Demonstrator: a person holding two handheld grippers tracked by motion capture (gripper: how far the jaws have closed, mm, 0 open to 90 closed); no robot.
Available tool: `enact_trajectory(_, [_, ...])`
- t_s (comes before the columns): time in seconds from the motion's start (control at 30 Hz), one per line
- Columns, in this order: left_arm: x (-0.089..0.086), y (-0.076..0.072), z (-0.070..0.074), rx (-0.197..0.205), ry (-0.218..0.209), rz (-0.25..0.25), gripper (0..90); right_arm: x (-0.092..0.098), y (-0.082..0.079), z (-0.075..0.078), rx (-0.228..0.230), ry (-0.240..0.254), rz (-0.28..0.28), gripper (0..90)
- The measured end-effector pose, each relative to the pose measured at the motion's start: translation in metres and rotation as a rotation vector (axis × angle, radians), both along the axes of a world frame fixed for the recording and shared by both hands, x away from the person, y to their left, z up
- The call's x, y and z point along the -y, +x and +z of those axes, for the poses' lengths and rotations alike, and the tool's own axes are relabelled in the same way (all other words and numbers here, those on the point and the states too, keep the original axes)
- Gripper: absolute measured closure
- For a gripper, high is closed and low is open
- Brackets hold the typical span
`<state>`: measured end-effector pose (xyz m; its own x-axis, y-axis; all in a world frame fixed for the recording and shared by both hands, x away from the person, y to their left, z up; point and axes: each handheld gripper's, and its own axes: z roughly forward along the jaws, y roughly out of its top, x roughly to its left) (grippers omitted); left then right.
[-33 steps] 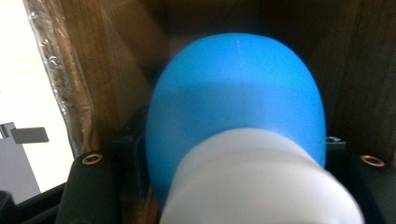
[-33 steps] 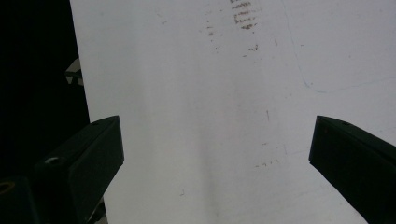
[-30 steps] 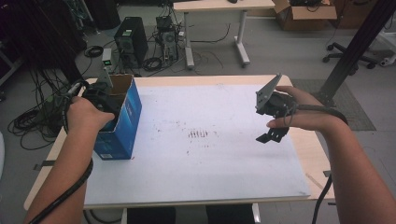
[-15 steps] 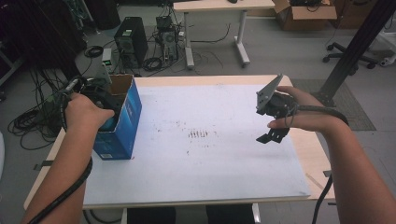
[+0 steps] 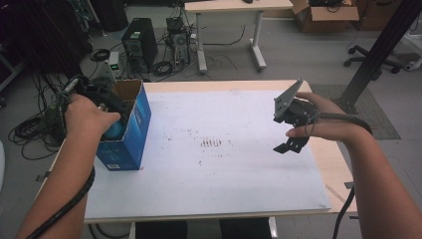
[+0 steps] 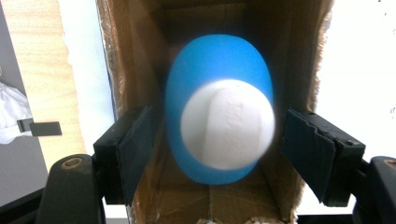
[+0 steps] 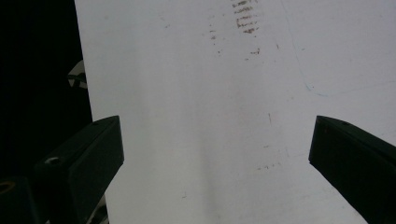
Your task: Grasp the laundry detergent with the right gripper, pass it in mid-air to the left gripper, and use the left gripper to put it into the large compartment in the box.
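Step in hand: dropping the ball (image 6: 219, 109) into the box (image 5: 130, 130). My left gripper (image 6: 217, 154) sits over the box's open top at the table's (image 5: 298, 199) left edge. In the left gripper view the blue ball with its white end is blurred, down between the cardboard walls, with a gap to my left pad and a gap to my right pad. So my left jaws are released, nothing pinched; they have just been opening, with the ball between them but free of both pads. I judge it is falling or just let go.

My right gripper (image 5: 291, 130) hangs above the right side of the table, jaws wide apart, holding nothing. In the right gripper view there is bare white sheet (image 7: 210, 116) with faint brown marks beneath it.

Next move, as I judge it: lift my left gripper straight up out of the box, keeping the jaws off the cardboard walls so the box does not tip or drag. It stands close to the table edge, so a snag could push it off.

Versus the earlier frames: my left hand sits a little higher over the box now. Box in the same spot. Right hand and gripper unchanged.
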<state>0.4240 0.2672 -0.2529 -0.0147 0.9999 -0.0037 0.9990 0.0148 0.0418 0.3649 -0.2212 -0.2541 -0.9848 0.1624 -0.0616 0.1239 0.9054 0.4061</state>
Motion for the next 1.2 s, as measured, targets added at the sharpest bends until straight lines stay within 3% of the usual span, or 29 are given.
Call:
enact_trajectory(0.33, [0.002, -0.007, 0.014, 0.013, -0.011, -0.011, 17.8, 0.0, -0.002, 0.001, 0.003, 0.003, 0.0, 3.3])
enact_trajectory(0.83, [0.016, -0.014, 0.03, 0.023, 0.031, -0.062, 5.0, -0.001, -0.006, 0.003, 0.006, 0.012, 0.005, 3.3])
enact_trajectory(1.0, [0.027, -0.016, 0.036, 0.038, 0.051, -0.111, 0.2, 0.0, -0.007, 0.003, 0.006, 0.01, 0.004, 3.3])
enact_trajectory(1.2, [0.051, -0.022, 0.05, 0.064, 0.066, -0.215, 0.2, 0.001, -0.009, 0.007, 0.011, 0.009, 0.005, 3.4])
